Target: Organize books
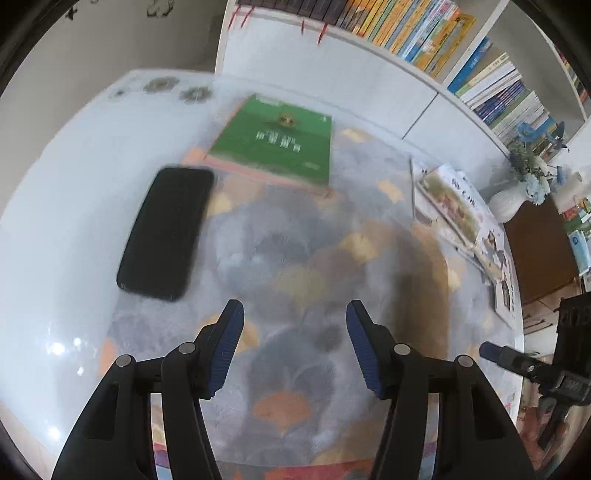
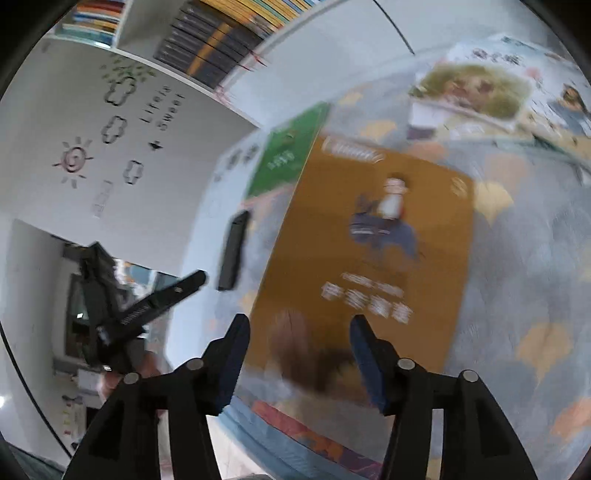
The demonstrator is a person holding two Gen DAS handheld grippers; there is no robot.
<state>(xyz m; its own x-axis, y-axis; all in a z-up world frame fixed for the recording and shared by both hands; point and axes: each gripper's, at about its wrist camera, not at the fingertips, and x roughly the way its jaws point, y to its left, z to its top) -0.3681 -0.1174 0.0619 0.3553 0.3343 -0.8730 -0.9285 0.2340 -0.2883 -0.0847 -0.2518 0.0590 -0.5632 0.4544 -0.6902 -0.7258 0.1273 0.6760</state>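
An orange-brown book (image 2: 369, 229) with a drawn figure on its cover fills the middle of the right wrist view, face up toward the camera and blurred. Its near edge lies just beyond my right gripper (image 2: 299, 325), whose jaws stand apart with no pad pressing on it. Behind it a green book (image 2: 284, 155) lies flat. In the left wrist view the green book (image 1: 273, 144) rests on a pinkish one at the far side of the table. My left gripper (image 1: 291, 310) hangs open over the patterned cloth (image 1: 295, 240), holding nothing.
A black phone (image 1: 166, 229) lies left of the cloth. Picture books (image 1: 458, 210) are spread along the right side. A white bookcase (image 1: 406, 29) full of upright books stands behind the table. A white vase (image 1: 506, 203) with blue flowers sits at the right.
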